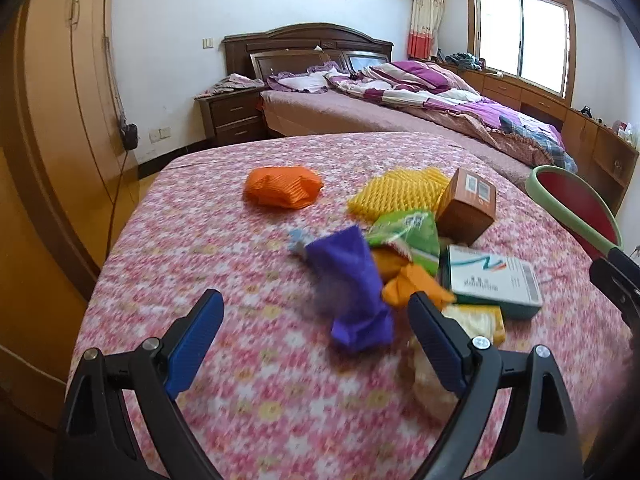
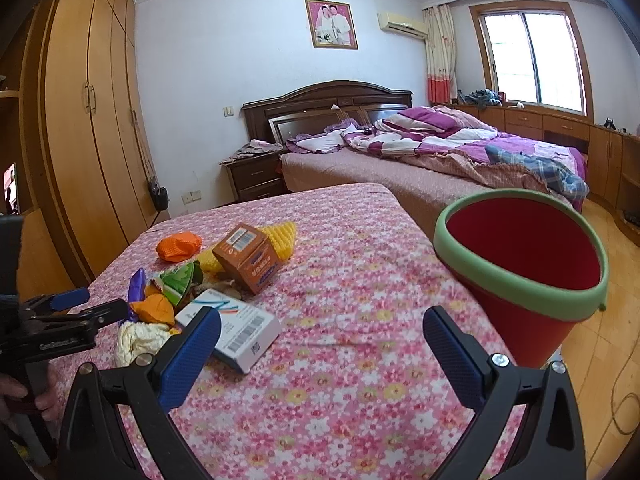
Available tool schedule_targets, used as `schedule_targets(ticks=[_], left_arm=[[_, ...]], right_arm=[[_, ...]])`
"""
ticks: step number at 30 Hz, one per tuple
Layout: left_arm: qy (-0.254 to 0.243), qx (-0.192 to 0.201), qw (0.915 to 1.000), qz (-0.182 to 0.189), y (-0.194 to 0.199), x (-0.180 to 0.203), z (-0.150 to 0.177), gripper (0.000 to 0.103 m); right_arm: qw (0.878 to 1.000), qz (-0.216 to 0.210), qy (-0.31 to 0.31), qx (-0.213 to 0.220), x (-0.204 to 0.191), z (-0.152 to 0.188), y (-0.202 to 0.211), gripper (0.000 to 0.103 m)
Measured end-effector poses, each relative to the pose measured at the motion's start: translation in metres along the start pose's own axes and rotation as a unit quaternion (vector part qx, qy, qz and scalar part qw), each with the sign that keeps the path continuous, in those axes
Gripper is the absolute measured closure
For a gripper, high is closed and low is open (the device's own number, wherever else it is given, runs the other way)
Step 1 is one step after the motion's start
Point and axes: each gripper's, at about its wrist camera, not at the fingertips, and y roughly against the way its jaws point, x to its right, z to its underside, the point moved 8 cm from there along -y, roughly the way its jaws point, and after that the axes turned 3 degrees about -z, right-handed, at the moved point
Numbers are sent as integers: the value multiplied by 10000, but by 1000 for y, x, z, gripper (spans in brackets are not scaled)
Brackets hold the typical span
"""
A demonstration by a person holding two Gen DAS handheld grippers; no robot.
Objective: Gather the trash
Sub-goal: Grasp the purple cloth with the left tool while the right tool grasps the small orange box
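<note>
A pile of trash lies on the floral tablecloth (image 1: 240,360): a purple wrapper (image 1: 352,292), a green packet (image 1: 408,236), a brown box (image 1: 466,204), a white box (image 1: 492,280), yellow foam netting (image 1: 396,192) and an orange wrapper (image 1: 284,186). My left gripper (image 1: 316,344) is open, just short of the purple wrapper. My right gripper (image 2: 320,356) is open and empty over the cloth, right of the white box (image 2: 236,328). A red bin with a green rim (image 2: 524,264) stands tilted at the table's right edge. The left gripper also shows in the right wrist view (image 2: 88,304).
A crumpled white paper (image 2: 136,340) and a small orange wrapper (image 2: 154,308) lie in the pile. Behind the table stand a bed (image 2: 440,160), a nightstand (image 2: 252,172) and a tall wooden wardrobe (image 2: 88,120). The table's right edge drops to a wooden floor (image 2: 600,340).
</note>
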Motion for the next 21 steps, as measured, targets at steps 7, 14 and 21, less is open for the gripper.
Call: schedule_targets(ticks=[7,14,21], left_arm=[[56,-297,9991,285,-27,13,-11,27],[185,-328,9964,758,-28,21,-11,74],[393,-163,9943,982,-16,11,-21,87]], right_arm=[[9995,33,105,-291,-5,-11,-11,0],[9987,-67,102,-497,-13,-14,-14,0],[9983,-160,136,-539,-22,-29,-21,0]])
